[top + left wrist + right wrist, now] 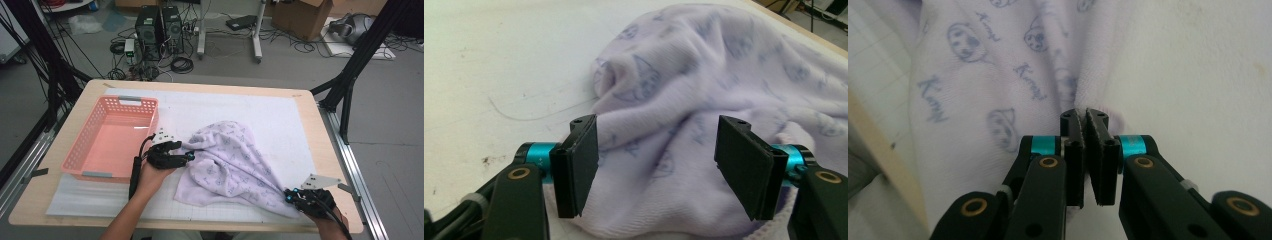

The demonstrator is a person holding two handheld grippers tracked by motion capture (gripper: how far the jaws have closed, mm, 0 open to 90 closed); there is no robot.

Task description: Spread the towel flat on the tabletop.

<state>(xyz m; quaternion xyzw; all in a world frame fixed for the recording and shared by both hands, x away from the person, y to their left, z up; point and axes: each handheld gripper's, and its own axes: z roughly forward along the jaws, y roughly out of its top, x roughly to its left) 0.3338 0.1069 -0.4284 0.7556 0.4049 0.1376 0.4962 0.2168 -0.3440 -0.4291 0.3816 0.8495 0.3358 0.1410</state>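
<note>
The right gripper (1087, 150) is sitting clenched on a corner of the cloth (998, 90), the pads pinching a thin fold, the fabric running straight ahead of the tips and fanning out to their left in the right gripper view. In the high view that right gripper (300, 196) is lying at the near right edge of the table (330, 150), the cloth (235, 160) stretching away from it in a taut ridge toward the other hand

The left gripper (656, 165) is standing released, jaws wide, one pad on either side of a raised hump of cloth (684, 100), neither pad pressing on it. The nearest hem is lying just under and ahead of the tips, so this claw is the closer one to the loose end; judged next move: shutting on that fold. In the high view the left gripper (172, 156) is hovering just beside the pink basket (115, 135)

Cloth: pale lilac, soft knit, printed with small blue faces and script, crumpled in a heap on the white mat (280, 115), long axis running diagonally between the two claws
</note>
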